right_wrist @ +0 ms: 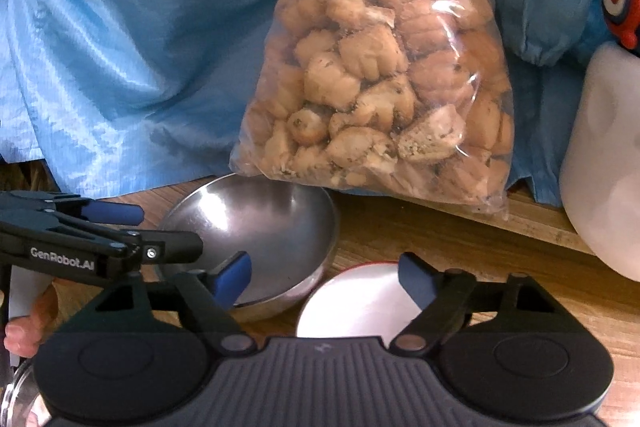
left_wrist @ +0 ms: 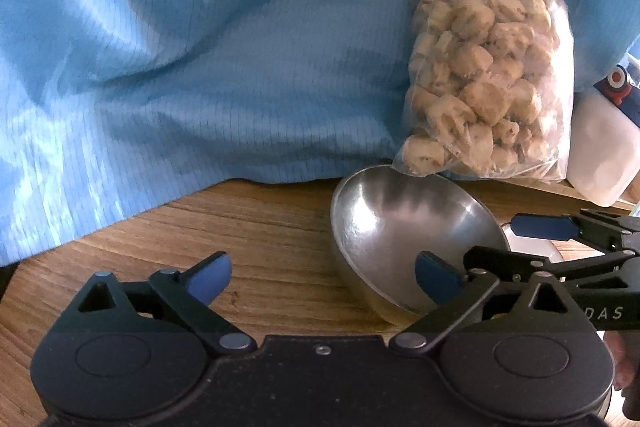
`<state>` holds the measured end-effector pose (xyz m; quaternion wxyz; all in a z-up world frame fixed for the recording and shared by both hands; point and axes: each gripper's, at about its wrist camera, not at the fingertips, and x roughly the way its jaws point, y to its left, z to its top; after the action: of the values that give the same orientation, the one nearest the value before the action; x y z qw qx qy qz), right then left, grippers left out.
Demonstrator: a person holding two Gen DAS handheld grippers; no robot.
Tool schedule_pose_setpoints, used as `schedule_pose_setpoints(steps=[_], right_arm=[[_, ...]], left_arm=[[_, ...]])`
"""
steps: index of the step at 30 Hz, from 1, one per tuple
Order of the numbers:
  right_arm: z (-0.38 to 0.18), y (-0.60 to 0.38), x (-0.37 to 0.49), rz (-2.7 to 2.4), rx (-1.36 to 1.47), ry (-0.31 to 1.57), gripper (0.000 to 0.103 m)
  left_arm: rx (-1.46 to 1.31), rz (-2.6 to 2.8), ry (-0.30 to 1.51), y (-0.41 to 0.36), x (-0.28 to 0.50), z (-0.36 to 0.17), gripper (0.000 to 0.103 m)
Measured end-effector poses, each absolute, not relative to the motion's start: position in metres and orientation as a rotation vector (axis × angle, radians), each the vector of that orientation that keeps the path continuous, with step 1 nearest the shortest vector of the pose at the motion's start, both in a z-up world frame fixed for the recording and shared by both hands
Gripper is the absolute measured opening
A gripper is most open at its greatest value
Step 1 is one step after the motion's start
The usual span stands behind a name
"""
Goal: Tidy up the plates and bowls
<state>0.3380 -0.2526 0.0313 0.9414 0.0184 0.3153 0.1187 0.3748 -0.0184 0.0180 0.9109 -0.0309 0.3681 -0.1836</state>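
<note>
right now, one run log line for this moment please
left hand-held gripper: open, right finger inside steel bowl | right hand-held gripper: open over white red-rimmed bowl | cookie bag behind

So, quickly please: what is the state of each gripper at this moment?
Left gripper: open, holding nothing; one finger sits inside the steel bowl.
Right gripper: open, holding nothing, above the white bowl.

A home table: wooden top (left_wrist: 260, 227), bagged biscuits (right_wrist: 384, 75), steel bowl (right_wrist: 260, 215).
</note>
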Motion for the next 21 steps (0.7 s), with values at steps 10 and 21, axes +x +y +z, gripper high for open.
schedule_pose_setpoints(steps=[10,21], right_arm=[[0.0272,-0.2505,0.3436,0.271,0.036,0.634,0.065],[0.0273,-0.2548,0.3384,0.278,0.062,0.635,0.039]], left_arm=[[-0.138,-0.446,0.783,-0.0095,0.3784,0.0093,0.059],[-0.153,-0.483,0.766,-0.0100,0.3711,0.0167,0.028]])
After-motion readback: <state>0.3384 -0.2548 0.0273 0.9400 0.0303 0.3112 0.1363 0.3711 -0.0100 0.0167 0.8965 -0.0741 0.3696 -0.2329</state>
